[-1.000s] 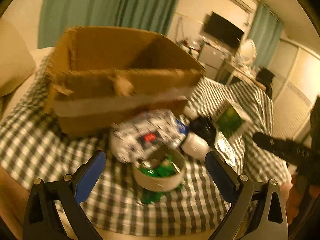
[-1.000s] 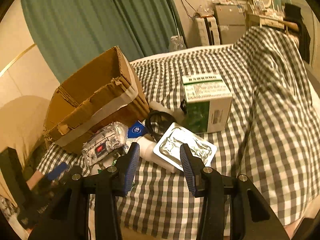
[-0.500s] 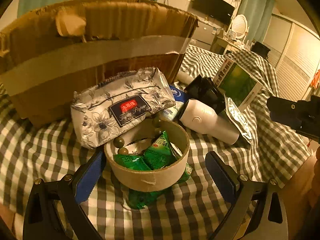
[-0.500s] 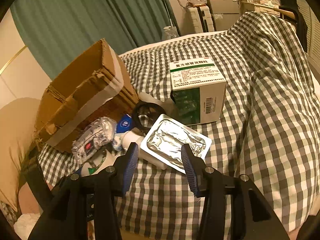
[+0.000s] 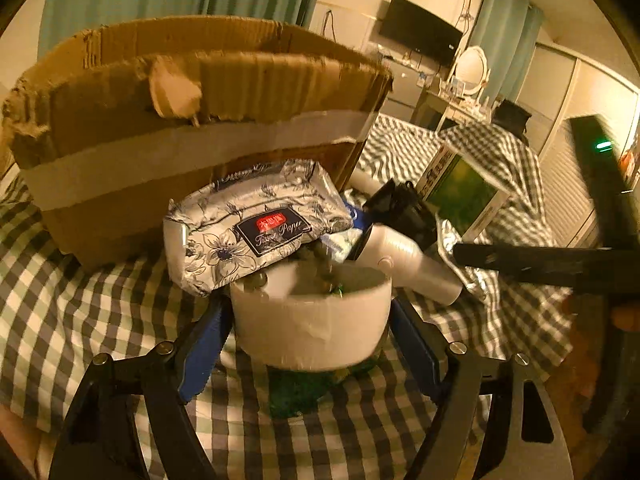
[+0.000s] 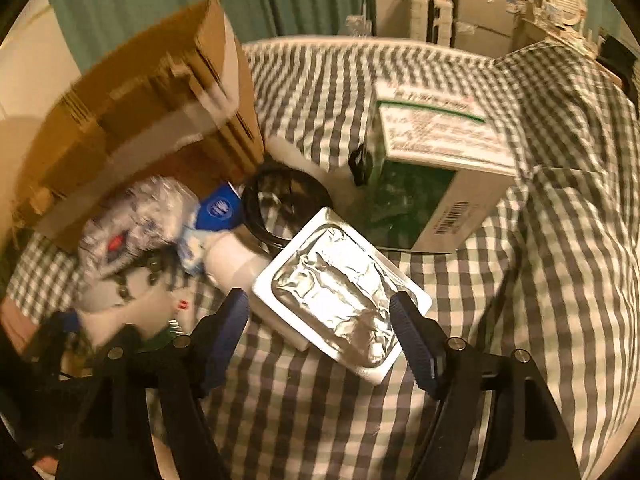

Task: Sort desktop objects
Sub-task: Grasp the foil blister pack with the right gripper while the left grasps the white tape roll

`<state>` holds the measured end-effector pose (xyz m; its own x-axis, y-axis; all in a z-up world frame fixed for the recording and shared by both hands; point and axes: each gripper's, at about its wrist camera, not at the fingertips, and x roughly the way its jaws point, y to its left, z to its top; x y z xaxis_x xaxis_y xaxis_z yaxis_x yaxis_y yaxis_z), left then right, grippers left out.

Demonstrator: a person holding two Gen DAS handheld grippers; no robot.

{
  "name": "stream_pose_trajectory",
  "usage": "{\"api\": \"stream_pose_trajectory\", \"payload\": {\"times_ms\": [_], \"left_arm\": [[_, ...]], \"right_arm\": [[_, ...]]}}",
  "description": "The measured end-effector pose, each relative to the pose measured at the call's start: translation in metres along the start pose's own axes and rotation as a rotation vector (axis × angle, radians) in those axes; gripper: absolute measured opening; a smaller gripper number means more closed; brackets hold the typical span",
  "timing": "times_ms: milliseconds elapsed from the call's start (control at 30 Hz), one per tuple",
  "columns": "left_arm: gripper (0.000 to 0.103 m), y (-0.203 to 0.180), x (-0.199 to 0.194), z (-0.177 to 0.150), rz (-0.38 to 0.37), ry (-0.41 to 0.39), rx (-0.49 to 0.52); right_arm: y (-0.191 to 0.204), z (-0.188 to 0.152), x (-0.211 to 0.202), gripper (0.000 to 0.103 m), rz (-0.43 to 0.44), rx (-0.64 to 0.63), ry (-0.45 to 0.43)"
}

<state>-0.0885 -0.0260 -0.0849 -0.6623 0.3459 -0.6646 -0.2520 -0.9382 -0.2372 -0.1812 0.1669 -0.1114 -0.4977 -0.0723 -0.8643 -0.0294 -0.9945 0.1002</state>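
A pale round tub (image 5: 310, 322) with green packets sits between the blue pads of my left gripper (image 5: 310, 332); the pads stand at its sides, contact unclear. A floral tissue pack (image 5: 252, 222) leans on its rim. My right gripper (image 6: 320, 332) is open, its pads on either side of a foil-sealed white tray (image 6: 340, 292). A white bottle (image 5: 408, 260), a black strap (image 6: 280, 204) and a green and white box (image 6: 428, 176) lie behind. The torn cardboard box (image 5: 192, 128) stands at the back left.
Everything lies on a checked cloth (image 6: 560, 240) over a soft surface. A blue and white packet (image 6: 216, 212) lies by the bottle. The right gripper's dark body (image 5: 560, 264) crosses the left wrist view. Curtains and furniture stand far behind.
My left gripper has dropped and advanced until the tub sits between its pads. My right gripper has moved forward and down over the foil tray, with its jaws wider apart.
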Motion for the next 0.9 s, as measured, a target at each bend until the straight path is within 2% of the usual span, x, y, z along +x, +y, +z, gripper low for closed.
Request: {"api": "stream_pose_trajectory", "payload": {"times_ms": [133, 167, 233, 567, 633, 700, 800, 867, 900], "left_arm": [[0.082, 0.003, -0.004, 0.001, -0.012, -0.004, -0.008], [0.081, 0.003, -0.004, 0.001, -0.013, -0.002, -0.008], [0.081, 0.002, -0.005, 0.000, -0.014, -0.001, -0.005], [0.081, -0.001, -0.010, 0.002, -0.033, -0.010, -0.008], [0.081, -0.001, -0.012, 0.002, -0.035, -0.013, -0.007], [0.081, -0.002, -0.014, 0.002, -0.035, -0.017, -0.007], [0.081, -0.001, -0.017, 0.002, -0.034, -0.022, -0.010], [0.081, 0.001, -0.019, 0.003, -0.035, -0.023, -0.013], [0.081, 0.001, -0.019, 0.003, -0.034, -0.025, -0.015]], "right_arm": [[0.002, 0.006, 0.017, 0.074, -0.053, -0.056, 0.045], [0.001, 0.008, 0.020, 0.079, -0.052, -0.062, 0.050], [-0.003, 0.012, 0.023, 0.082, -0.051, -0.055, 0.046], [-0.022, 0.019, 0.032, 0.082, -0.031, 0.023, 0.070], [-0.024, 0.018, 0.031, 0.078, -0.031, 0.036, 0.069], [-0.025, 0.016, 0.030, 0.056, -0.038, 0.033, 0.066], [-0.020, 0.013, 0.023, 0.048, -0.053, 0.021, 0.038], [-0.022, 0.011, 0.019, 0.037, -0.050, 0.029, 0.022], [-0.023, 0.010, 0.014, 0.035, -0.057, 0.036, 0.009]]}}
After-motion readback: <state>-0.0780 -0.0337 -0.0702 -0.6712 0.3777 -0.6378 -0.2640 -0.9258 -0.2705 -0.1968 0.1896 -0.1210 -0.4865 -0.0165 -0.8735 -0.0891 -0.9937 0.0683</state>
